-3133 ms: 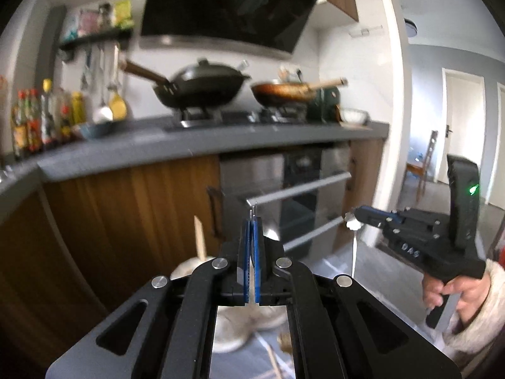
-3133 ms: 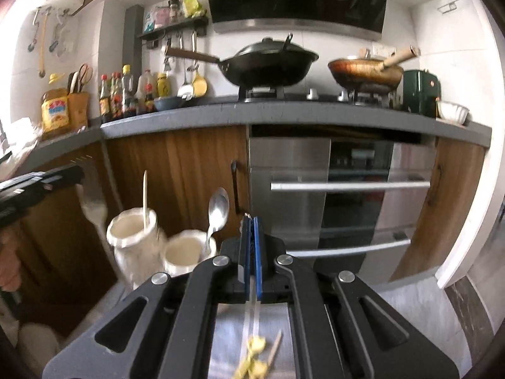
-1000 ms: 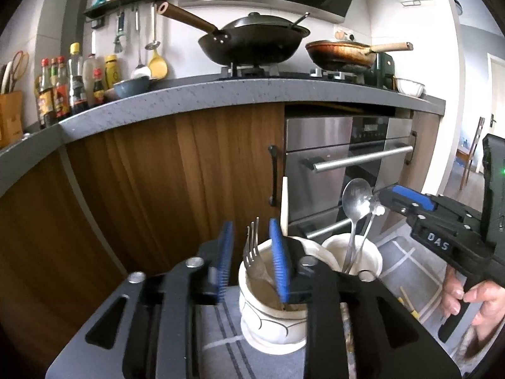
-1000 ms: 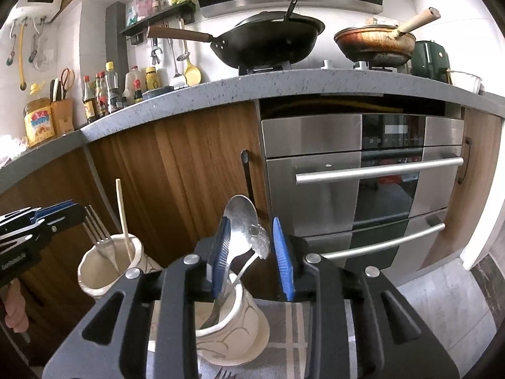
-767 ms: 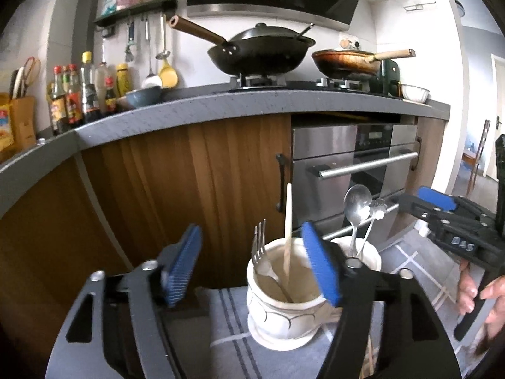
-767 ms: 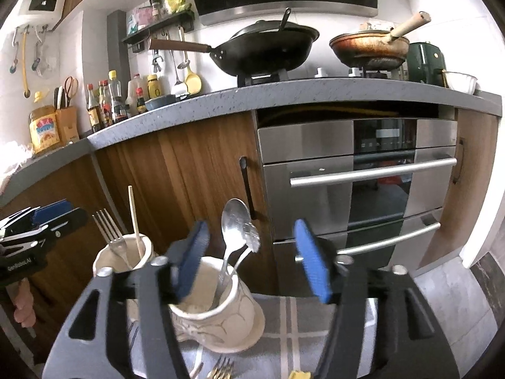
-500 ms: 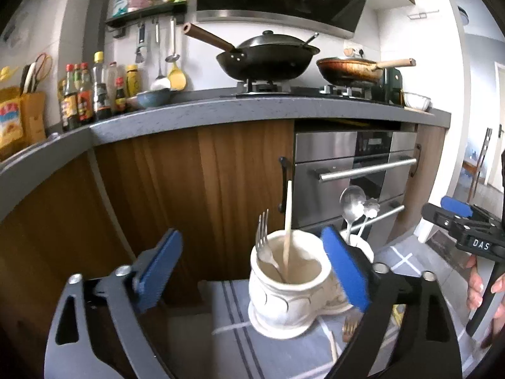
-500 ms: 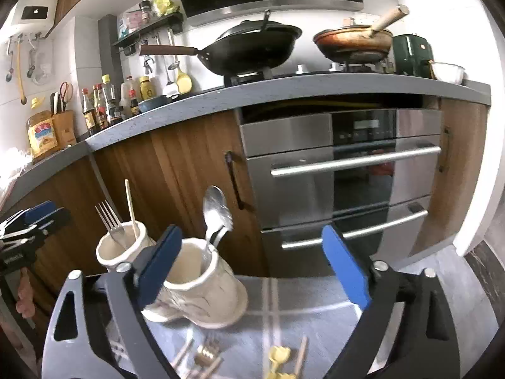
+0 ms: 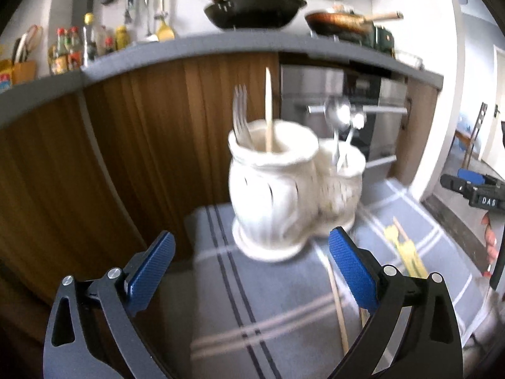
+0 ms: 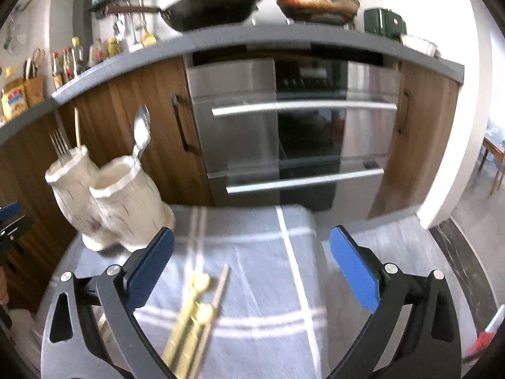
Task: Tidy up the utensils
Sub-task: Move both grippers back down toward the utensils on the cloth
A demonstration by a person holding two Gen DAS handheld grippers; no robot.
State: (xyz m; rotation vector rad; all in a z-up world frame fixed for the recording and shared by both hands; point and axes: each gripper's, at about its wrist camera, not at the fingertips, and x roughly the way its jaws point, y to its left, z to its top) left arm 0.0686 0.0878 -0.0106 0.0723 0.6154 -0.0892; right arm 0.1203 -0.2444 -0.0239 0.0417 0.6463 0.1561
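Hovering w/ both grippers, left (image 9: 251,271) and right (image 10: 251,268), fingers wide apart, holding nothing. Aiming right fingers along yellow utensils (image 10: 189,319) lying mid-cloth (image 10: 268,284), gripping near middle; holders (image 10: 107,199) standing at cloth's far-left corner.

Two cream ceramic holders stand upright and touching on a grey striped cloth (image 9: 252,300). The left holder (image 9: 271,195) contains a metal fork (image 9: 240,117), tines up, and an upright wooden chopstick (image 9: 268,110). The right holder (image 9: 342,186) contains two metal spoons (image 9: 342,120), bowls up. On the cloth nearby, yellow utensils (image 10: 189,315) are seen lying flat beside a loose wooden chopstick (image 10: 213,309); their exact type cannot be told through the blur.
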